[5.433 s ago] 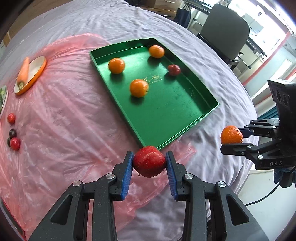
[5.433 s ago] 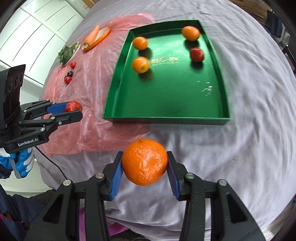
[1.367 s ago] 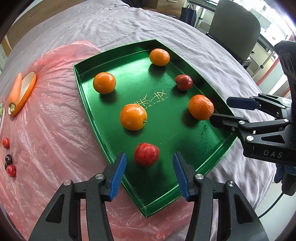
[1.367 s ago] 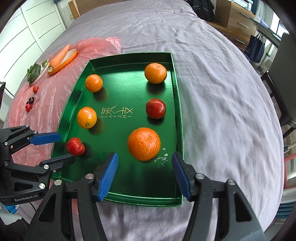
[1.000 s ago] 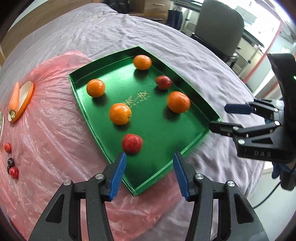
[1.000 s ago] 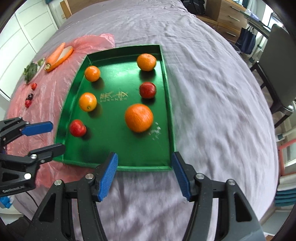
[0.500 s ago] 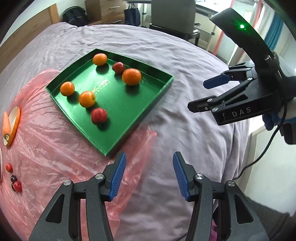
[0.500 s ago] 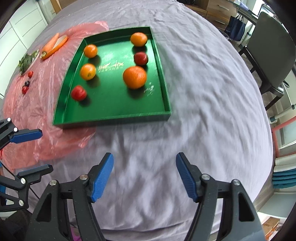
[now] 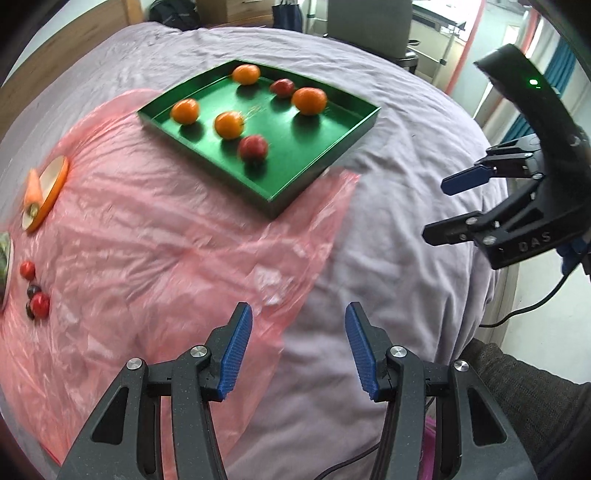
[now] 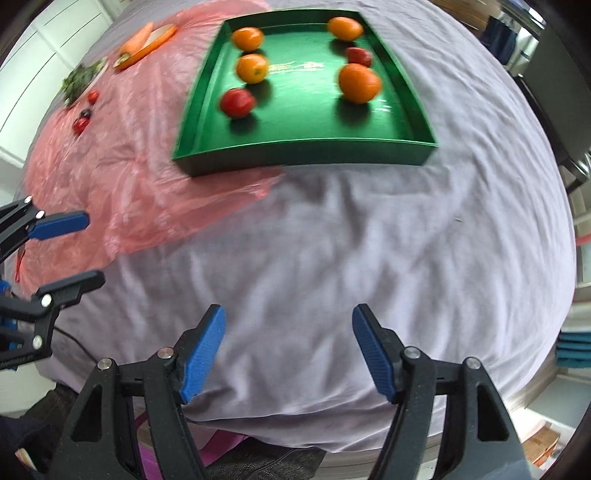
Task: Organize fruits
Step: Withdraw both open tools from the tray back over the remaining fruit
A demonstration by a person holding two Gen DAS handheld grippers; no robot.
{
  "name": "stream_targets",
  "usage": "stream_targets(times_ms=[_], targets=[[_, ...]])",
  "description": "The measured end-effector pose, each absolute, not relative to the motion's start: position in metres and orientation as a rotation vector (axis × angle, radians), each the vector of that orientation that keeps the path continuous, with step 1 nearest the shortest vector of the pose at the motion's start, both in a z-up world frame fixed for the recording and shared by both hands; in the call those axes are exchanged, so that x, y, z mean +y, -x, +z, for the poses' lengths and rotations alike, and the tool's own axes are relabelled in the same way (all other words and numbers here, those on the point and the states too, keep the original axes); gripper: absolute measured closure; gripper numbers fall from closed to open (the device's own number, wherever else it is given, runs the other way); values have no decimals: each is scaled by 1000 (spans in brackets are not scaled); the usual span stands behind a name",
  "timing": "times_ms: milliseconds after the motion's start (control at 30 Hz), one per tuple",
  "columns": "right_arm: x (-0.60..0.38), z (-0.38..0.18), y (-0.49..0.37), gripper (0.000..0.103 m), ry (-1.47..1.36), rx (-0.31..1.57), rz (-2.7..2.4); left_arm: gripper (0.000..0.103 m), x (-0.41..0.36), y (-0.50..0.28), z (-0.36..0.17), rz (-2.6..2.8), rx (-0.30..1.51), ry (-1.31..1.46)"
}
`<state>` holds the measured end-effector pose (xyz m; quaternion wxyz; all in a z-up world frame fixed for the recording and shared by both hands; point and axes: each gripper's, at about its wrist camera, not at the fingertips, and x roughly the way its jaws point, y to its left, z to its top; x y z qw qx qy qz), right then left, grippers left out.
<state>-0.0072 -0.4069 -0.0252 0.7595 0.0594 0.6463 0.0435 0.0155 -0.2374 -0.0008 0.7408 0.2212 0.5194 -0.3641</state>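
Observation:
The green tray [image 9: 332, 146] [image 10: 303, 149] lies on the grey cloth and holds several oranges and two red apples. The near red apple [image 9: 253, 147] [image 10: 237, 102] and the large orange [image 9: 309, 100] [image 10: 359, 83] rest on the tray floor. My left gripper [image 9: 298, 345] is open and empty, well back from the tray over the pink plastic edge; it also shows in the right wrist view [image 10: 70, 251]. My right gripper [image 10: 288, 350] is open and empty above bare cloth near the table's front edge; it also shows in the left wrist view [image 9: 461, 206].
A pink plastic sheet [image 9: 147, 240] covers the left of the table. On it lie a carrot on an orange-rimmed dish [image 9: 42, 192], small red and dark fruits [image 9: 35, 291] and a plate of greens [image 10: 79, 79]. A chair [image 9: 369, 22] stands behind the table.
Both grippers let go of the apple and the orange in the tray, then drew back toward the table's front edge. Both fruits stay in the tray.

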Motion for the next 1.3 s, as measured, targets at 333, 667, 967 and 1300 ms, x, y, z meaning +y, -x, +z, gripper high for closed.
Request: stream_targets(times_ms=[333, 667, 967, 1300], targets=[[-339, -16, -13, 0, -49, 1389, 221, 56, -164, -32, -5, -623, 1173, -419], [-260, -11, -47, 0, -9, 1360, 412, 56, -82, -66, -8, -418, 1206, -330], [-193, -14, -85, 0, -17, 1322, 575, 56, -20, -102, -10, -297, 1207, -232], [-140, -12, -137, 0, -16, 1247, 701, 56, 25, -151, -7, -245, 1177, -140]])
